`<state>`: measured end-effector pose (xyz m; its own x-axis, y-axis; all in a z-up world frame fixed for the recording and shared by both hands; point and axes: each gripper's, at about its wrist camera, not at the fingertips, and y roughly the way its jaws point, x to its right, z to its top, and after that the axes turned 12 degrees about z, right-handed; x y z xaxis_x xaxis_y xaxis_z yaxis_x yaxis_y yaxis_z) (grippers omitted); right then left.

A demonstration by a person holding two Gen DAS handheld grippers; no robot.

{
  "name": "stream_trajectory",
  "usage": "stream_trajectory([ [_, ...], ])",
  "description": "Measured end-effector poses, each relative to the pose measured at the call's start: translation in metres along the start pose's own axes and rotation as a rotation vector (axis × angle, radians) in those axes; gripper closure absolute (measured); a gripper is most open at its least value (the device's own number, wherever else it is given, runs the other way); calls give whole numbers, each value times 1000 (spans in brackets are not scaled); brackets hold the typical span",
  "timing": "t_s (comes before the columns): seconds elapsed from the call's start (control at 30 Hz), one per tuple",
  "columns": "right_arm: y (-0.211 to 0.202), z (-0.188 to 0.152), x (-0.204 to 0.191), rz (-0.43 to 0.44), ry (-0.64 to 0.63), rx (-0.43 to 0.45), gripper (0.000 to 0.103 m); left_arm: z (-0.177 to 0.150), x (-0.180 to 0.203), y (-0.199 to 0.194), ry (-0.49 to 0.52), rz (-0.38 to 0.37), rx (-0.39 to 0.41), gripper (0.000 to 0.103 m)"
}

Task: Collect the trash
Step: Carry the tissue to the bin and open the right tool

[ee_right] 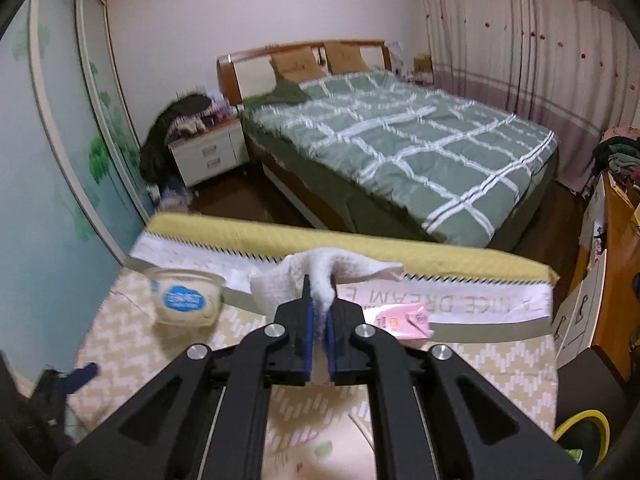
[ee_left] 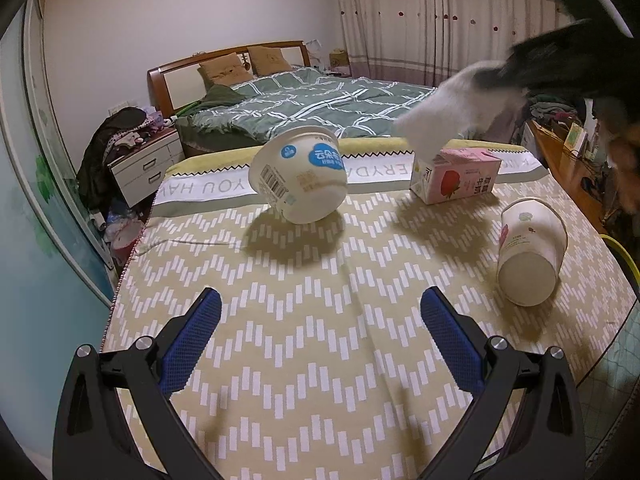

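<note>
**Tissue Held Up, Three More Bits to Pick Up**

The right tool (ee_right: 319, 312) is pinched tight on a white tissue (ee_right: 320, 276), up above the counter (ee_left: 304, 320). Keep squeezing until it is over a bin.

The left tool (ee_left: 320, 312) is wide open, holding nothing.

Farther off lie a paper cup (ee_left: 530, 252), a bowl (ee_left: 298, 174) and a pink milk box (ee_left: 456, 176) with Chinese writing. The cloth reads "YOU HAV".

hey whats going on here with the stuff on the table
A person is clearing trash with two handheld grippers. The right gripper is shut on a white tissue, lifted above the table. The left gripper is open and holds nothing. A bowl, a pink carton and a paper cup lie tipped on the table.
</note>
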<state>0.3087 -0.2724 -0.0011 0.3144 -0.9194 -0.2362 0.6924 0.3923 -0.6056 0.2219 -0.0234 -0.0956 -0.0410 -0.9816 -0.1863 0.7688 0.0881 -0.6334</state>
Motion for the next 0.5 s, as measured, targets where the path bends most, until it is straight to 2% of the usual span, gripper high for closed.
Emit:
stream_trajectory([
  [0.2,-75,-16,13,-32,25,98,98,0,2,-5,6,-20,21,5],
  [0.3,-107,-40,30,-101,52,128,98,0,2,-6,5,-27,26,5],
  [0.5,-162,-100,82,-298,169,172,97,0,3,-7,7,-48,28,5],
])
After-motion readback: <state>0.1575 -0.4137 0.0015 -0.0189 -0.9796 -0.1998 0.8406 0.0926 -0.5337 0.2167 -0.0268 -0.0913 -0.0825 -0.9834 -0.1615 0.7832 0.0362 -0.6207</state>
